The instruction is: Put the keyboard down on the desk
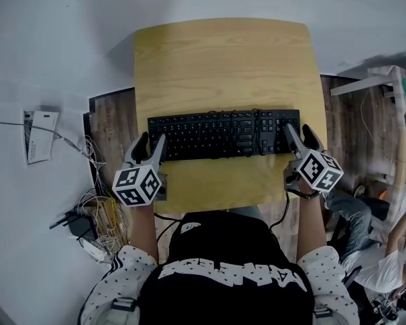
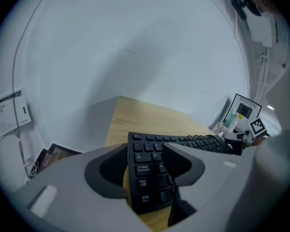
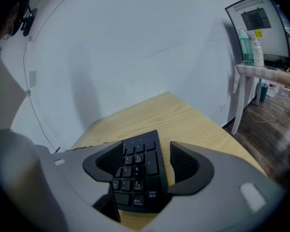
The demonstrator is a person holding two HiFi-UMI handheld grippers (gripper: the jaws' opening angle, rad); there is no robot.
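A black keyboard [image 1: 223, 134] lies flat across the near half of the wooden desk [image 1: 223, 53], its cord looped over the keys. My left gripper [image 1: 149, 147] stands at its left end and my right gripper [image 1: 299, 137] at its right end. In the left gripper view the keyboard's end [image 2: 152, 178] sits between the open jaws of the left gripper [image 2: 145, 168], with wood showing beside the left pad. The right gripper [image 3: 141, 166] is also open, and the number-pad end of the keyboard [image 3: 137, 178] lies between its pads with a thin gap at the right pad.
Tangled cables and a power strip [image 1: 95, 229] lie on the floor left of the desk, near a white box [image 1: 39, 135]. A white rack [image 1: 392, 87] holding bottles [image 3: 248, 47] stands to the right. Another person [image 1: 386, 249] is at the lower right.
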